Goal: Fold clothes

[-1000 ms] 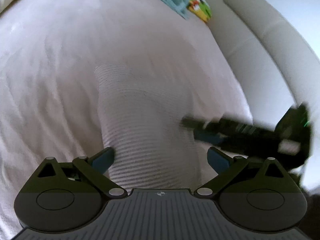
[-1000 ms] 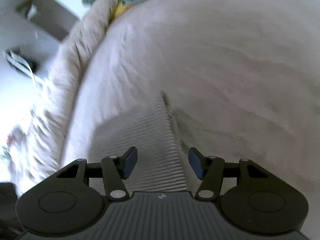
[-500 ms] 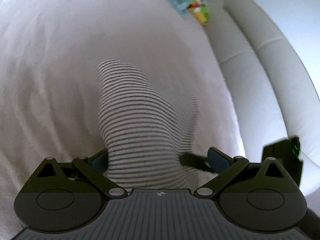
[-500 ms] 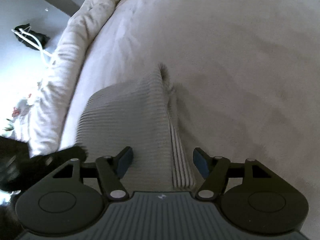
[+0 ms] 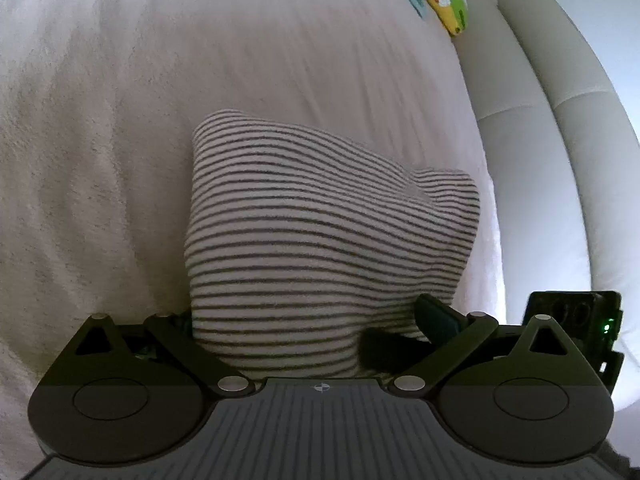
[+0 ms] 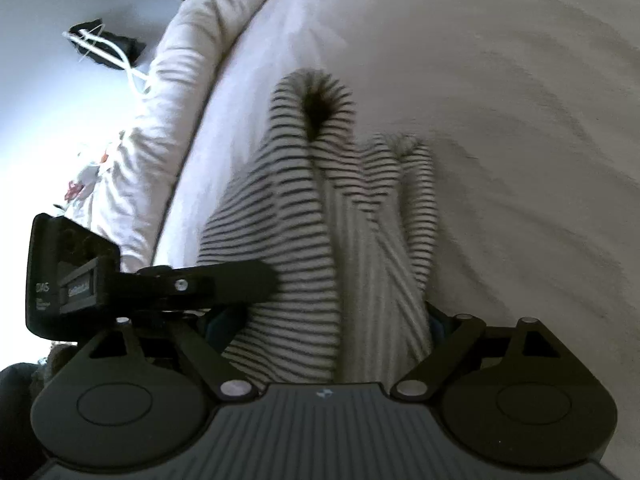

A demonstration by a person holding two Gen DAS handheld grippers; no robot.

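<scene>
Counting one striped garment (image 5: 320,220), pale with thin dark stripes, lying heaped on a pale fuzzy blanket (image 5: 120,120), bulging upward rather than lying flat. Showing, in the right wrist view, as two rounded folds running away from the camera: a taller one with a dark hollow at its far end, and a lower, narrower one just beside it on the right.

Counting two tongs, both working at the near edge of that cloth. Standing wide apart on the left gripper (image 5: 308,316), with the striped fabric filling the gap between the two fingers and hiding the left pad; not pinching down on anything. Spreading just as wide on the right gripper (image 6: 330,320), with both folds passing between its two fingers and covering most of each blue pad; not clamping either. Crossing closely: one dark finger of the left tool lying across the cloth's left side in the right wrist view, and one finger of the right tool poking in under the cloth's right edge in the left wrist view.

Further out, counting one white padded sofa back (image 5: 560,120) curving along the blanket's right side, one brightly printed item (image 5: 448,0) at the far edge, one rumpled white roll of bedding (image 6: 188,60), and one tangle of white cords (image 6: 104,48) beyond it.
</scene>
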